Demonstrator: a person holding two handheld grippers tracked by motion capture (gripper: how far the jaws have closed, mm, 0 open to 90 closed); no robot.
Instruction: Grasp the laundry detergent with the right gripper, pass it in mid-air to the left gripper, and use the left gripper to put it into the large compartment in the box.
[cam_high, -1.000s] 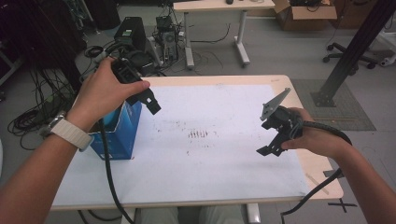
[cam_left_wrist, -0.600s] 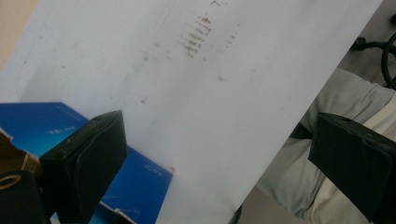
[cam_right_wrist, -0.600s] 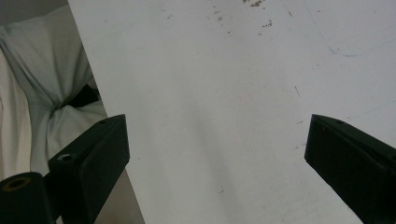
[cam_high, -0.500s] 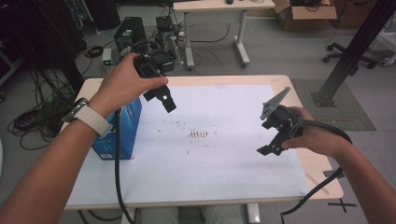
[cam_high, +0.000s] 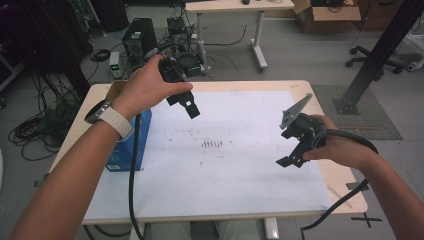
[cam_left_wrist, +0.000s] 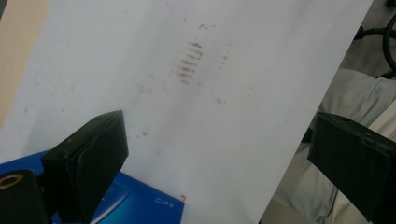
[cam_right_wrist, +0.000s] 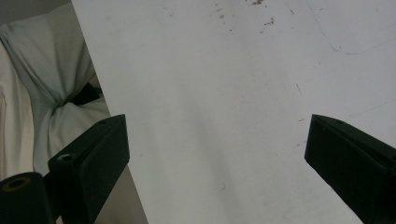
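Observation:
My left gripper is held in the air over the back left of the white sheet, past the blue box. In the left gripper view its jaws stand wide apart with nothing between them, above the sheet's brown smudge marks and a corner of the blue box. My right gripper hovers over the right side of the sheet. Its jaws are also wide apart and empty, with bare white sheet beneath them.
The wooden table shows around the sheet's edges. The person's light trousers lie beyond the near edge. Behind the table are cables, a computer case, another table and an office chair.
My left gripper has lifted from beside the blue box and moved right and away, out over the sheet. The right gripper has stayed where it was.

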